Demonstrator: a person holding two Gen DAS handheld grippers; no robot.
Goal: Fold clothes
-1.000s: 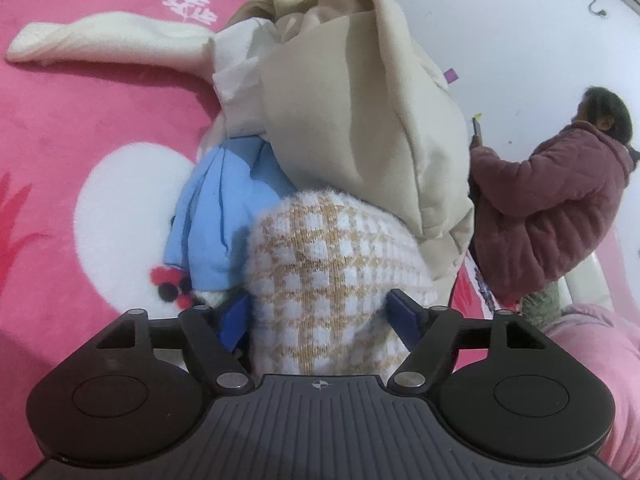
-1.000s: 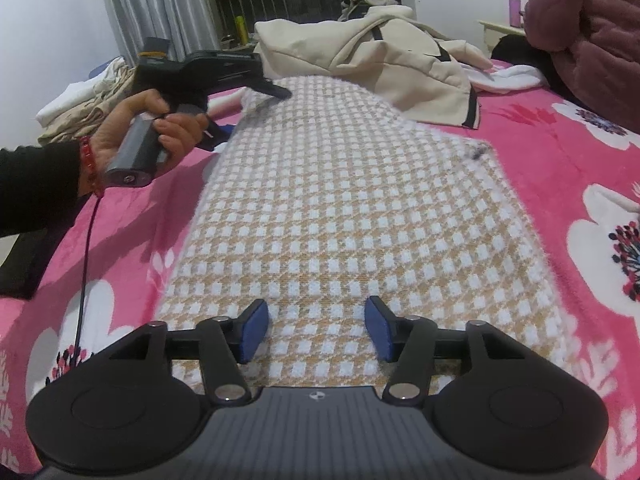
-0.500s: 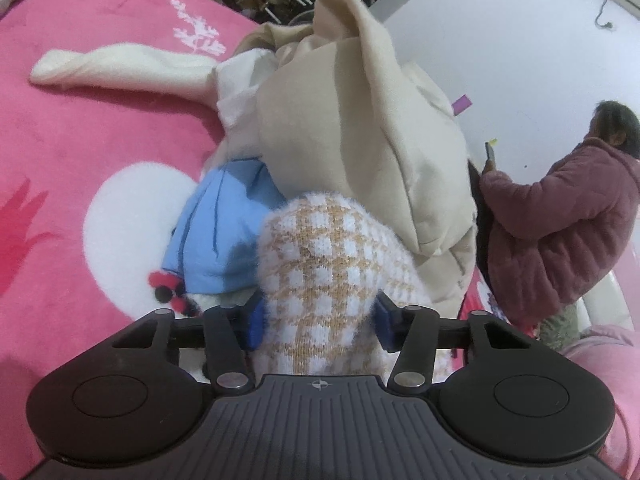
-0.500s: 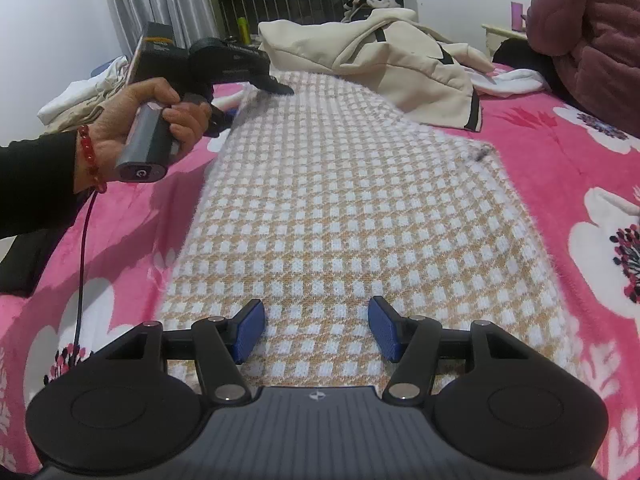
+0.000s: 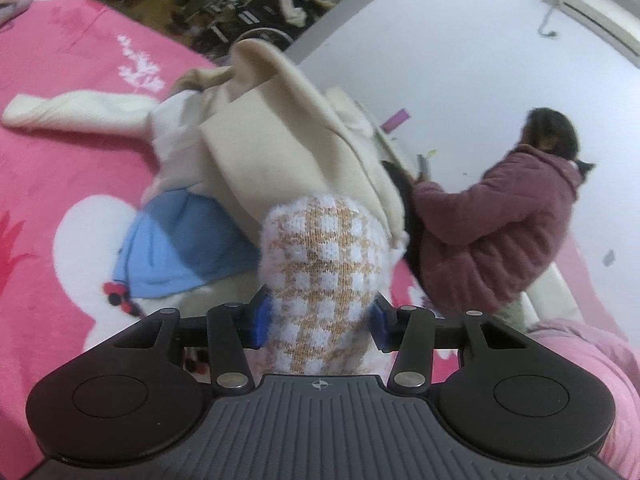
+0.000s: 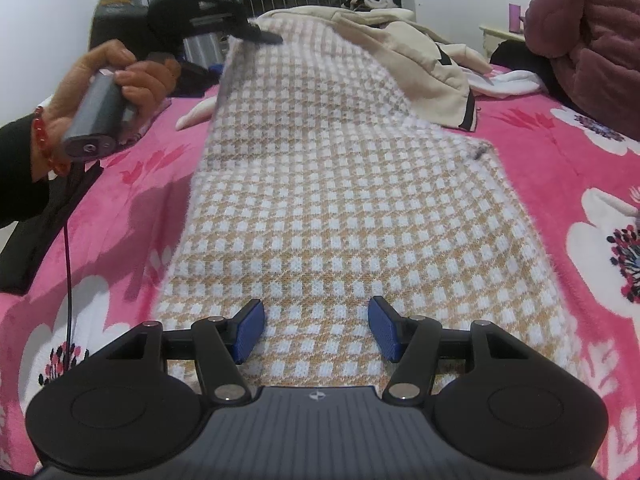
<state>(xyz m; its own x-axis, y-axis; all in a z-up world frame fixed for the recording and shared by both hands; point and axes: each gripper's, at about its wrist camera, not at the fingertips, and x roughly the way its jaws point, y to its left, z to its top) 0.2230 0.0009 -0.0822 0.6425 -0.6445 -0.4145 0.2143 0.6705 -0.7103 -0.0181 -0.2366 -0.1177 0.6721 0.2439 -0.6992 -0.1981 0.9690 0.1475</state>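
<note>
The checked sweater (image 6: 340, 208) lies spread on the pink bed (image 6: 120, 216). The left gripper (image 5: 320, 316), jaws just closed, pinches its far corner, lifting it. The right gripper (image 6: 316, 330) hovers with jaws apart over the near hem.

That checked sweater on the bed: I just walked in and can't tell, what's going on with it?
A person is folding it with two handheld grippers. The left gripper has just closed its fingers on the far end of the checked sweater and holds it raised above the pink blanket. The right gripper is open over the near end, gripping nothing. A cream jacket lies unfolded behind.
</note>
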